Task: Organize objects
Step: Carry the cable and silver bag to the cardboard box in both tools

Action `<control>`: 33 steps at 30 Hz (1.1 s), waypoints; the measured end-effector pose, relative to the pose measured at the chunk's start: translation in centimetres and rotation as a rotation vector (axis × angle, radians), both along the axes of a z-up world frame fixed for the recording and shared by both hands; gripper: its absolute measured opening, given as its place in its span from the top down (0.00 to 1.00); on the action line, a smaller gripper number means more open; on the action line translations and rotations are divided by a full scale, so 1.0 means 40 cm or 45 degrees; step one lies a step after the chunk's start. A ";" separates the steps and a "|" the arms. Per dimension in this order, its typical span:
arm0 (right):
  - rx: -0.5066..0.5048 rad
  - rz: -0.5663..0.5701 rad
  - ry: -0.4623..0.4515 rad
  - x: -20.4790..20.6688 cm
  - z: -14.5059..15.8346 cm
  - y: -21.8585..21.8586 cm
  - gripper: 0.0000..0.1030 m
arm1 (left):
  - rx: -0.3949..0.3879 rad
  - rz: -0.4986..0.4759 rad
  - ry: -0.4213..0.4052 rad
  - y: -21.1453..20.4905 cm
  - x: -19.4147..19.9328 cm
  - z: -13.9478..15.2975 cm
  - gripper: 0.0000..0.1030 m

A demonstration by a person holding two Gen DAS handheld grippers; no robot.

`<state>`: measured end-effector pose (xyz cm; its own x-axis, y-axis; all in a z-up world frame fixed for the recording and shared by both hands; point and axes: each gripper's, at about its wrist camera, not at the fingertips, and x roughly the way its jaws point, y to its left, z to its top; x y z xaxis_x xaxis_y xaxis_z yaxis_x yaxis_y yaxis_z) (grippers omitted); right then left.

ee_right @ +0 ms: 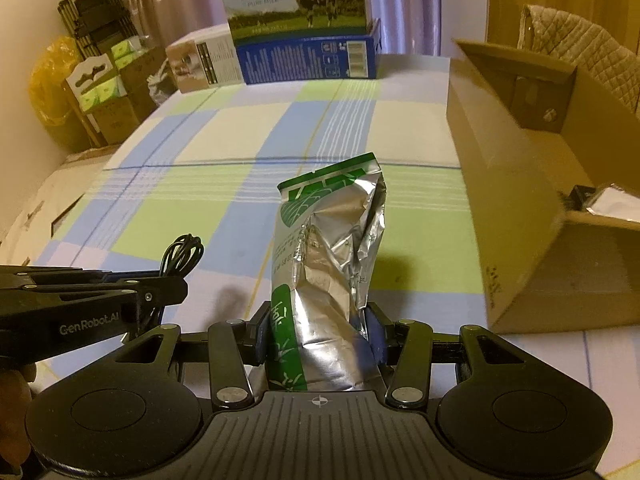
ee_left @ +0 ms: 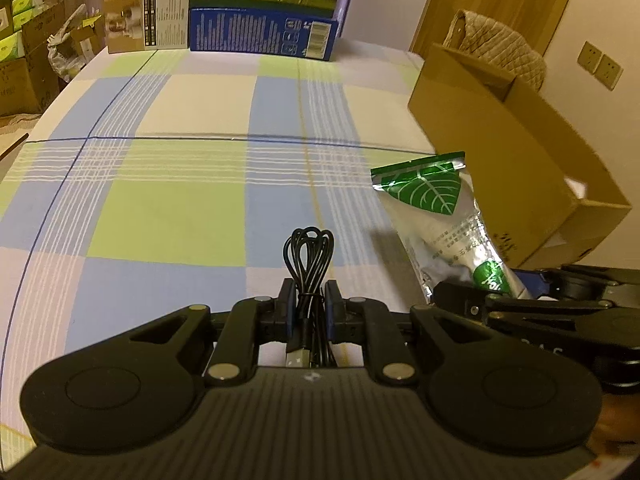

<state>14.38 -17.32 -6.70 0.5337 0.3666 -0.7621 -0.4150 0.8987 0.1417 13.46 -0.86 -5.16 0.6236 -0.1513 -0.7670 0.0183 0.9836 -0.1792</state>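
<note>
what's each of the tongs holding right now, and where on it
Left tongs grip the coiled black cable at its tied middle. Right tongs grip the foil pouch near its lower end.

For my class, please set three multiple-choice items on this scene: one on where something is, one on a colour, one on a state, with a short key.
1. Where is the open cardboard box relative to the foil pouch?
A. To its right
B. To its left
C. Beneath it

2. What colour is the bundled cable?
A. White
B. Black
C. Red

3. What is the state of the right gripper?
A. Open and empty
B. Shut on the cable
C. Shut on the foil pouch

Key: 1 A, the box sits at the right edge of the checked cloth. 2 B, the coil in the left gripper is black. 3 C, both fingers press the pouch.
</note>
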 end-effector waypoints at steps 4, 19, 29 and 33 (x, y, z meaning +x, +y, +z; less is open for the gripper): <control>0.009 -0.009 -0.024 -0.024 0.027 -0.015 0.57 | -0.003 -0.011 -0.017 -0.019 -0.029 0.028 0.89; 0.011 -0.026 -0.083 -0.106 0.097 -0.068 0.57 | -0.052 -0.077 -0.064 -0.101 -0.110 0.088 0.89; 0.010 -0.093 -0.115 -0.135 0.134 -0.154 0.57 | -0.076 -0.122 -0.104 -0.152 -0.126 0.131 0.89; 0.015 -0.121 -0.123 -0.137 0.146 -0.189 0.57 | -0.072 -0.142 -0.112 -0.174 -0.129 0.143 0.89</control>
